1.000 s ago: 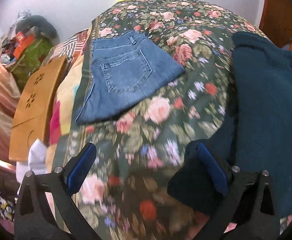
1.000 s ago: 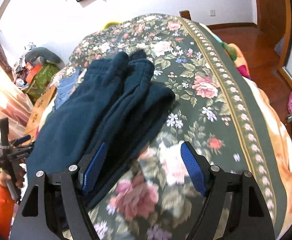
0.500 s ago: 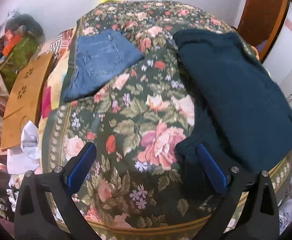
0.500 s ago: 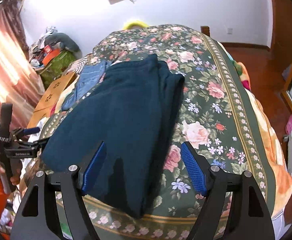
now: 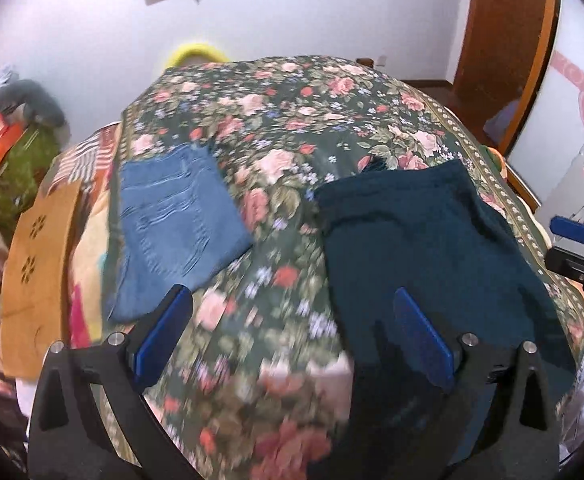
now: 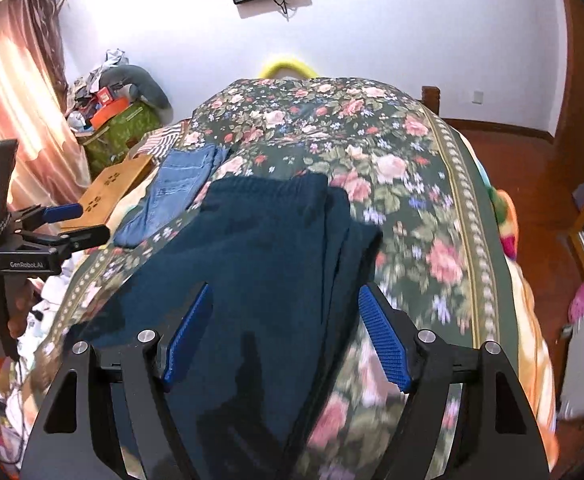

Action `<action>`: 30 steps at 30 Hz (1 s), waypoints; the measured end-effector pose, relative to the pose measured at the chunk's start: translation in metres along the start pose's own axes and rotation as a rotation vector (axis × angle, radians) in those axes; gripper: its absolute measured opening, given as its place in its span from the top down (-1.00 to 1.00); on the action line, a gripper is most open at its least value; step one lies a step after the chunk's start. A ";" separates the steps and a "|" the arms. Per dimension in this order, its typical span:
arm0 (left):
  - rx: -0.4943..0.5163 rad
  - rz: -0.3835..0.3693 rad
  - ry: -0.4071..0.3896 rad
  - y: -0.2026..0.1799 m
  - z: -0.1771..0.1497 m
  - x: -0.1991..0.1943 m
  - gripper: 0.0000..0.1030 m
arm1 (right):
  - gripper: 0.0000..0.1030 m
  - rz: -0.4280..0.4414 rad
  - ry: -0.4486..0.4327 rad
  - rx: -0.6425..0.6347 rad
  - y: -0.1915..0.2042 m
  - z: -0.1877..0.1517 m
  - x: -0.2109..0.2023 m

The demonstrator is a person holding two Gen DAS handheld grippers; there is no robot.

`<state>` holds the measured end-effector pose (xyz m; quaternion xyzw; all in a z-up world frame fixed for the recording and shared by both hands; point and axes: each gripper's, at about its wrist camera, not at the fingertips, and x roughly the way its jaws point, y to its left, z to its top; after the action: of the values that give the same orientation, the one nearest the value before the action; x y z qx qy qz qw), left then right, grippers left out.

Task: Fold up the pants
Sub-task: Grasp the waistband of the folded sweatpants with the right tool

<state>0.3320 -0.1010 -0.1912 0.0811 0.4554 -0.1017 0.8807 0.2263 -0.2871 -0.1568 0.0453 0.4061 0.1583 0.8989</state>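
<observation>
Dark teal pants [image 5: 432, 248] lie flat on the floral bedspread [image 5: 283, 132], waistband toward the far end; they also show in the right wrist view [image 6: 259, 248]. My left gripper [image 5: 292, 336] is open and empty, held above the near edge of the bed, its right finger over the pants' left side. My right gripper [image 6: 283, 336] is open and empty above the near end of the pants. The left gripper also shows at the left of the right wrist view [image 6: 71, 224], open.
Folded blue jeans [image 5: 175, 224] lie at the bed's left side, also in the right wrist view [image 6: 175, 192]. A wooden board [image 5: 35, 264] leans beside the bed. Clutter and a green box [image 6: 119, 128] stand at the back left. Wooden floor [image 6: 544, 216] lies to the right.
Both grippers have pulled back and up from the bed; the views now take in the wall. The pants lie flat, out of both grippers' fingers.
</observation>
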 end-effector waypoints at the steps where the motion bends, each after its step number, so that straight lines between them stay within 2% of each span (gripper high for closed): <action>1: 0.009 -0.005 0.008 -0.002 0.004 0.008 -0.98 | -0.24 0.001 0.003 -0.007 -0.001 0.005 0.007; 3: 0.027 -0.020 0.026 -0.008 0.014 0.028 -0.98 | -0.17 0.008 0.010 -0.024 -0.005 0.017 0.025; 8: 0.058 -0.042 0.038 -0.019 0.030 0.063 -0.98 | 0.14 0.000 0.056 -0.058 -0.013 0.037 0.072; 9: 0.061 -0.045 0.037 -0.020 0.033 0.066 -0.98 | 0.31 -0.004 0.063 -0.060 -0.016 0.039 0.079; 10: 0.063 -0.054 0.037 -0.022 0.035 0.071 -0.98 | 0.58 -0.007 0.064 -0.062 -0.017 0.040 0.084; 13: 0.059 -0.085 0.054 -0.023 0.040 0.081 -0.98 | 0.75 0.015 0.043 -0.081 -0.019 0.041 0.086; 17: 0.062 -0.052 0.063 -0.025 0.041 0.097 -0.98 | 0.77 -0.006 -0.026 -0.100 -0.025 0.047 0.071; 22: 0.012 -0.049 0.105 -0.017 0.038 0.116 -0.98 | 0.75 -0.025 0.057 -0.030 -0.046 0.038 0.091; 23: 0.007 -0.051 0.107 -0.016 0.037 0.116 -0.98 | 0.72 -0.040 0.050 -0.033 -0.046 0.036 0.089; 25: -0.001 -0.033 0.102 -0.013 0.036 0.110 -0.98 | 0.48 -0.071 0.056 -0.033 -0.043 0.036 0.081; 30: 0.018 -0.014 0.056 -0.012 0.036 0.076 -0.94 | 0.47 -0.095 0.073 -0.049 -0.034 0.036 0.052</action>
<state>0.4000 -0.1287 -0.2336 0.0888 0.4794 -0.1099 0.8661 0.2940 -0.3003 -0.1770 -0.0020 0.4365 0.1269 0.8907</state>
